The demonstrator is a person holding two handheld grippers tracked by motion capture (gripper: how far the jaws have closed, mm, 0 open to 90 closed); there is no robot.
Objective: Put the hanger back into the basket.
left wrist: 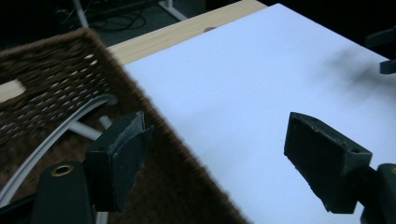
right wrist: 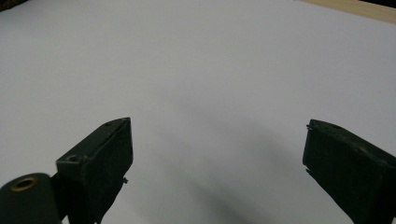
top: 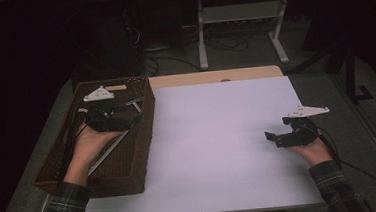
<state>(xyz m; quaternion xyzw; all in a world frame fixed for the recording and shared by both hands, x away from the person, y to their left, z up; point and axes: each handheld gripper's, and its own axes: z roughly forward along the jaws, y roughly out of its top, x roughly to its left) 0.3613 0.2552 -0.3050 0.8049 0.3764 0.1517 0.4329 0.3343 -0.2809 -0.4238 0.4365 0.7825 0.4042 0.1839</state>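
Over the basket (top: 130,162) at the bench's left, the left claw (left wrist: 210,154) gapes wide above a white hanger (left wrist: 44,142) lying inside, light, stiff and probably slippery, best pinched on its straight bar, while the right claw (right wrist: 217,172) waits wide at right.

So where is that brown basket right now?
In the high view the wicker basket sits at the table's left edge, with the left tool inside it.
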